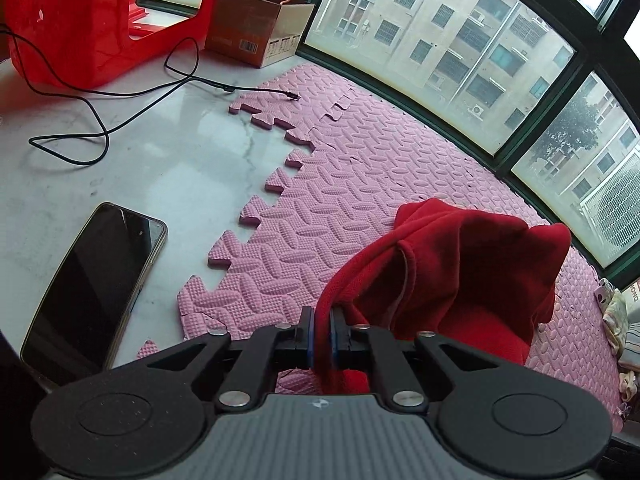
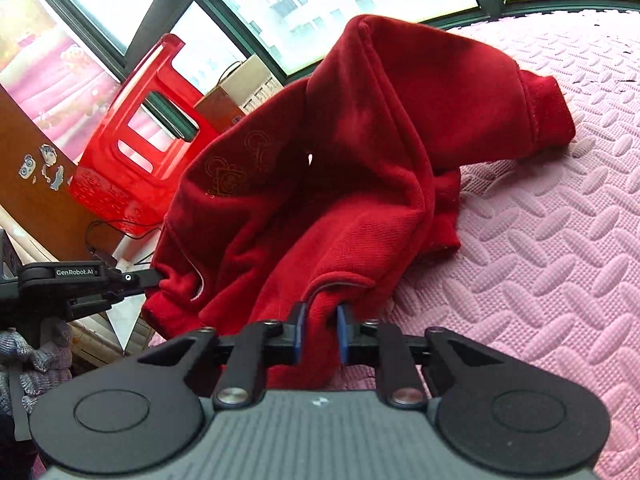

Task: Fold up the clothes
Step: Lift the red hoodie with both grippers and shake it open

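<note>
My left gripper [image 1: 322,322] is clamped on a thin edge of the red garment [image 1: 460,272]; the cloth passes between the blue pads and hangs below them. My right gripper [image 2: 320,330] is likewise clenched on a fold of the same red garment [image 2: 340,168], the fabric bunched between its pads.

The garment is held up between my two grippers, draped and creased, not flat. In the right wrist view one cuffed sleeve end [image 2: 548,112] rests on the pink foam mat [image 2: 540,240], and the body of the cloth sags toward the mat. Gold embroidery [image 2: 236,168] shows on the upper left panel. In that same view my left gripper [image 2: 158,276] appears at the left edge, its tip pinching the garment's hem.

The mat [image 1: 340,184] is made of interlocking tiles and lies on a pale marble-like surface [image 1: 160,148], along the window [image 1: 460,40].

Other items noted, all clear of the garment: a dark phone [image 1: 96,288] lying on the marble just left of the mat; a black cable [image 1: 132,92] looping across the marble with its plug end on the mat; a red plastic stool [image 1: 88,16]; a brown cardboard box [image 1: 256,28] by the window.
</note>
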`<state>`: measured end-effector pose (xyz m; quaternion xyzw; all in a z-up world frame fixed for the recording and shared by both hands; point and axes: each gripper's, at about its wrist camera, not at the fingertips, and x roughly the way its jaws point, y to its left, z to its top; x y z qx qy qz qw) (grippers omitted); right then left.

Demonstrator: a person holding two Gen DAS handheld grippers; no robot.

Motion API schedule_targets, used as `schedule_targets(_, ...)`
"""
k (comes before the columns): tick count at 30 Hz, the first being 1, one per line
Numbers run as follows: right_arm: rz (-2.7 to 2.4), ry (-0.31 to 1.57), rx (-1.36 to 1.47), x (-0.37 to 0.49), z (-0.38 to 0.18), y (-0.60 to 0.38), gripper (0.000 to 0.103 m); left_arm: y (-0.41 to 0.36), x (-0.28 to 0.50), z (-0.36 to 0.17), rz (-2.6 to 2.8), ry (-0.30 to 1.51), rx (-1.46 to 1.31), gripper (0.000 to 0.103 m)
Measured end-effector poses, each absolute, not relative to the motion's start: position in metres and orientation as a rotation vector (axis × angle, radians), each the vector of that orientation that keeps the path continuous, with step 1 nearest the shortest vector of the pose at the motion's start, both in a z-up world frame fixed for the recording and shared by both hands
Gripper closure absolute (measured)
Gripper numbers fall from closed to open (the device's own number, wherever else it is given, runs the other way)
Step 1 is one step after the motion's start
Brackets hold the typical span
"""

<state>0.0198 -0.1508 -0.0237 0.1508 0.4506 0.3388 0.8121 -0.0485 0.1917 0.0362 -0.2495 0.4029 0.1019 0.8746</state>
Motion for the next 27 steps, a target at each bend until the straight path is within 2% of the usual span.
schedule_targets(4, 0.710, 0.964, 0.309, 0.017, -0.024, -0.157, 0.095, 0.191, -0.047, 0.037, 0.210, 0.844, -0.519, 0.095)
schedule_targets(5, 0.708, 0.968, 0.312, 0.017, -0.025, -0.158, 0.087, 0.190, -0.046, 0.036, 0.211, 0.846, -0.520, 0.095)
schedule_targets(7, 0.704, 0.988, 0.328, 0.016, -0.028, -0.156, 0.079, 0.189, -0.046, 0.035, 0.213, 0.851, -0.520, 0.095)
schedule_targets(9, 0.705, 0.992, 0.327, 0.016, -0.029, -0.153, 0.077, 0.189, -0.047, 0.033, 0.212, 0.855, -0.519, 0.095)
schedule_targets(10, 0.709, 0.998, 0.335, 0.016, -0.031, -0.152, 0.072, 0.188, -0.047, 0.033, 0.213, 0.856, -0.519, 0.095)
schedule_targets(13, 0.706, 1.001, 0.330, 0.017, -0.032, -0.144, 0.071, 0.189, -0.048, 0.033, 0.211, 0.856, -0.516, 0.095)
schedule_targets(16, 0.707, 1.014, 0.332, 0.018, -0.035, -0.138, 0.075, 0.188, -0.049, 0.034, 0.208, 0.856, -0.515, 0.095)
schedule_targets(19, 0.705, 1.010, 0.354, 0.015, -0.035, -0.142, 0.092, 0.188, -0.050, 0.037, 0.195, 0.851, -0.527, 0.095)
schedule_targets(27, 0.766, 0.927, 0.399, -0.002, -0.002, -0.169, 0.097, 0.182, -0.065, 0.049, 0.109, 0.877, -0.581, 0.095)
